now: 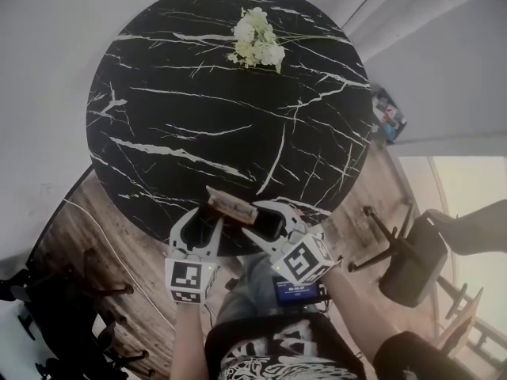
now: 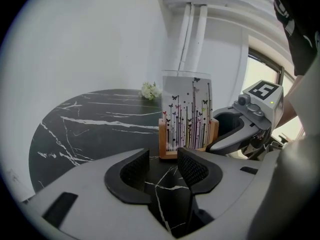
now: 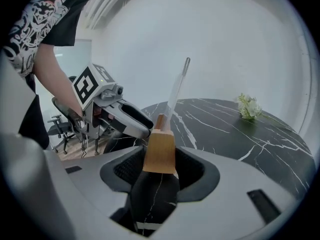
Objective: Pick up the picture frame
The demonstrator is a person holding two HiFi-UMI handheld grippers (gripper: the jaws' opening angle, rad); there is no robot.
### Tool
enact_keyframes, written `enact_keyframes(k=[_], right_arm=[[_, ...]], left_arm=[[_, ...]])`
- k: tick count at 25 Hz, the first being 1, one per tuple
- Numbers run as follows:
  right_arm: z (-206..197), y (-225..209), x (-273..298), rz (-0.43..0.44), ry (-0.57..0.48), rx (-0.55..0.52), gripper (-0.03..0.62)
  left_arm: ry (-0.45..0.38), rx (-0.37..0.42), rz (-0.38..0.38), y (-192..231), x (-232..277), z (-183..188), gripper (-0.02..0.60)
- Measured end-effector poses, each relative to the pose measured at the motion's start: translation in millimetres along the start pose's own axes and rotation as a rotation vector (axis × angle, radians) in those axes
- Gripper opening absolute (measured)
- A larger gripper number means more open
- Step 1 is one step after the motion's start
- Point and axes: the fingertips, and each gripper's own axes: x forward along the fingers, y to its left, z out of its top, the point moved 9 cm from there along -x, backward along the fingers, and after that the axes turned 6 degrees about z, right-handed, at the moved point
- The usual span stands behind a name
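The right tongs [image 3: 160, 165] clench the wooden base of the frame [image 2: 186, 116] end-on, a pad against each side, the clear panel rising from the base between them. The left tongs [image 2: 164, 167] are released, jaws apart over bare stone with nothing between them, their tips just short of the frame's printed face. That face carries thin dark stems and small butterflies. From the head camera, the frame stands upright at the 6 o'clock edge of the round, black, white-veined bench [image 1: 174, 117]. The left tongs sit at the frame's 7 o'clock and the right tongs at its 4 o'clock, each tipped down towards it. A bunch of white flowers [image 1: 257, 38] lies near the bench's 12 o'clock rim, well apart from the frame. Off the bench at 4 o'clock, a dark chair [image 1: 412, 266] stands on the wooden floor [image 1: 111, 244]. The person's forearms reach in from 6 o'clock.
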Motion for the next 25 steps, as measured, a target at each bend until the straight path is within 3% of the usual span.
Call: enact_keyframes(k=[9, 10, 12, 15, 25], right_arm=[[-4.6, -2.1, -0.2, 0.000, 0.025, 0.006, 0.199], [-5.0, -2.8, -0.5, 0.000, 0.027, 0.010, 0.199], [-6.3, -3.6, -1.0, 0.002, 0.036, 0.009, 0.199], [-10.1, -4.1, -3.4, 0.006, 0.048, 0.013, 0.199], [-4.3, -6.6, -8.0, 0.020, 0.019, 0.085, 0.199]], left_arm=[[-0.025, 0.071, -0.075, 6.8, 15.6, 15.8, 0.206], [-0.023, 0.077, -0.111, 6.0, 17.1, 16.3, 0.194], [-0.016, 0.092, -0.180, 4.8, 18.9, 16.7, 0.100], [-0.011, 0.121, -0.222, 5.2, 19.9, 17.8, 0.058], [-0.049, 0.106, -0.217, 6.2, 15.6, 26.8, 0.054]])
